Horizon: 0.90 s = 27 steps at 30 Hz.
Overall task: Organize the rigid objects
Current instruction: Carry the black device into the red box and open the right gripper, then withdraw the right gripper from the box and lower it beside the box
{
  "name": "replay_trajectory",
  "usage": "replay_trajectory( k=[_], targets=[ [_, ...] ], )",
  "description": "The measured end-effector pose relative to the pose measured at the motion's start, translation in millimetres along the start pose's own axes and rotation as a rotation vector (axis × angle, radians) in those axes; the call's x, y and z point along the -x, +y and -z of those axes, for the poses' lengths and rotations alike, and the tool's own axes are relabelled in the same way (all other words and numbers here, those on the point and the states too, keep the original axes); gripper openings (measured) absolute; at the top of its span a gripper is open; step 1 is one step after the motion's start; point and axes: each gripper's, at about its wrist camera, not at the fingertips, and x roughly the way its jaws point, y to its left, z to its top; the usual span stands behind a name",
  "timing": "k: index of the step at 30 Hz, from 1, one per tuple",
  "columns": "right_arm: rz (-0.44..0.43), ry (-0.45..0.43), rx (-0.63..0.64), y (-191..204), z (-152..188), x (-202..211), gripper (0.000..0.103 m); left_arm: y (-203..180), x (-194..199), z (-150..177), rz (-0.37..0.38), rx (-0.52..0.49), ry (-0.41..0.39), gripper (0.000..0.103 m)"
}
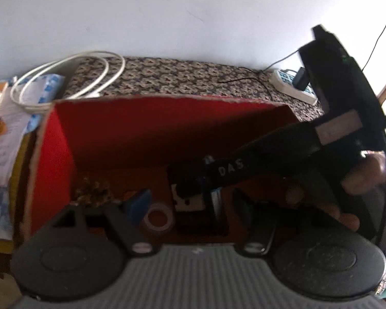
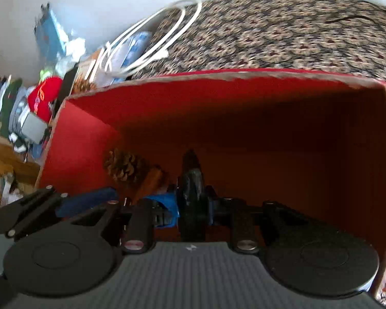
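Red-lined cardboard box (image 2: pixel 90 139) sits on patterned cloth (image 2: pixel 283 33); pine cone (image 2: pixel 123 166) inside, near left wall. Right gripper (image 2: pixel 191 180) clamped tight, dark thing between fingers (too blurry to name). Left gripper (image 1: pixel 190 206) half-open, nothing held. White cable (image 1: pixel 67 77) behind box.

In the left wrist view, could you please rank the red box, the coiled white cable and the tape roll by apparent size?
1. red box, by far the largest.
2. coiled white cable.
3. tape roll, smallest, although it lies nearest the camera.
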Motion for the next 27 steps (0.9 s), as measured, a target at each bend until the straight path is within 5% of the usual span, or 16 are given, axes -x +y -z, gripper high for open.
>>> replay_trajectory(
  k=[4, 8, 13, 27],
  targets=[
    [-0.032, -0.013, -0.004, -1, -4, -10, 0.005, 5, 13, 7, -0.036, 0.002, -0.026, 0.066],
    [0.038, -0.071, 0.01, -5, -9, -3, 0.011, 7, 23, 12, -0.064, -0.003, -0.045, 0.067],
    [-0.04, -0.102, -0.059, -16, -3, 19, 0.01, 6, 32, 16, -0.109, -0.012, -0.047, 0.067],
    [-0.079, -0.381, -0.058, 12, 82, 108, 0.011, -25, 75, 29, -0.266, -0.096, -0.069, 0.07]
  ],
)
